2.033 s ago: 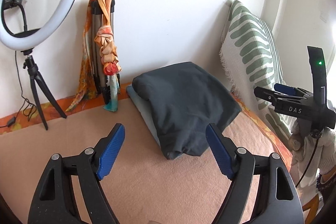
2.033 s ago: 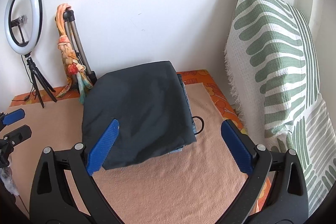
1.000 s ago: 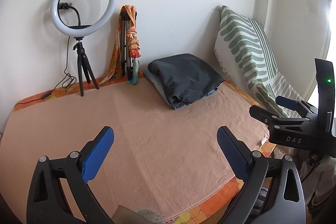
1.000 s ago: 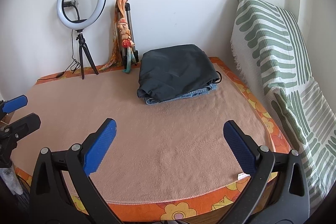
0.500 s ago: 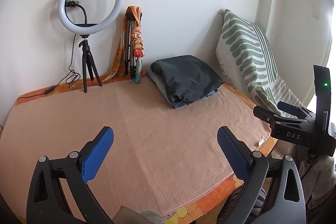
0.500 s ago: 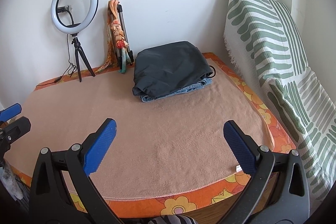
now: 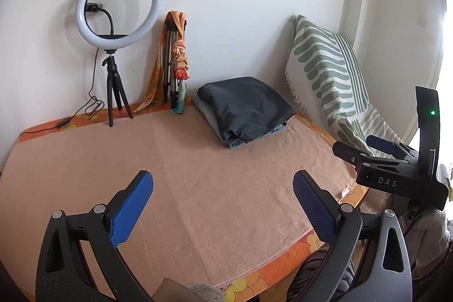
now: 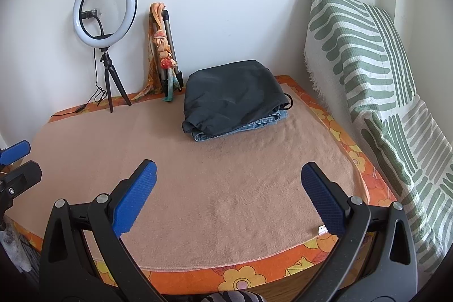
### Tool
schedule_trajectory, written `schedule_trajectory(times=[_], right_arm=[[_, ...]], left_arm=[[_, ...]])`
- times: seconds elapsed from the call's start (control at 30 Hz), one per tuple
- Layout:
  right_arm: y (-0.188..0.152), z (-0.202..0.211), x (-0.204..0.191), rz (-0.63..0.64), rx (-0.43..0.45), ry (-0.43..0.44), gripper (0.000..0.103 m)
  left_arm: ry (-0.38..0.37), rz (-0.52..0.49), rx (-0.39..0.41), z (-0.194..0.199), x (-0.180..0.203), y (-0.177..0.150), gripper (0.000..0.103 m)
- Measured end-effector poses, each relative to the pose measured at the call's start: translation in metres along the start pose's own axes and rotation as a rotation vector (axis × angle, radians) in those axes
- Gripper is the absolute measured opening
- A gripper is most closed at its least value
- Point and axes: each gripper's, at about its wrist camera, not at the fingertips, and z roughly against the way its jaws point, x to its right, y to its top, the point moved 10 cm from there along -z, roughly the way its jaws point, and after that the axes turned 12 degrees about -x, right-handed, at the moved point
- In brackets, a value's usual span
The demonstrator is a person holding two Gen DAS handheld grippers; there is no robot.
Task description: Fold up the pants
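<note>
Folded dark grey pants [image 7: 246,106] [image 8: 233,98] lie on top of folded blue jeans [image 8: 240,128] at the far end of the peach blanket [image 7: 198,174] [image 8: 226,174], near the wall. My left gripper [image 7: 223,194] is open and empty, hovering over the blanket's near part, far back from the stack. My right gripper [image 8: 228,188] is likewise open and empty above the near edge. The right gripper's body [image 7: 396,171] shows at the right of the left wrist view; the left gripper's tips [image 8: 15,160] show at the left edge of the right wrist view.
A ring light on a black tripod [image 7: 113,53] [image 8: 104,47] and a folded tripod wrapped in an orange scarf [image 7: 175,67] [image 8: 162,53] stand against the back wall. A green-striped pillow [image 7: 325,70] [image 8: 362,61] leans along the right. An orange floral cloth [image 8: 240,276] edges the blanket.
Both grippers have pulled back from the folded stack toward the near edge of the blanket, staying open. The stack lies unmoved.
</note>
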Motion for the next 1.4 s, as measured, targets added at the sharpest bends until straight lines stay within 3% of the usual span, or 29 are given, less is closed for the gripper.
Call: schedule_trajectory(times=[1.4], right_arm=[[-0.0025, 0.0002, -0.0068, -0.002, -0.003, 0.028, 0.103]], left_arm=[[-0.004, -0.020, 0.000, 0.0013, 0.0065, 0.0011, 0.099]])
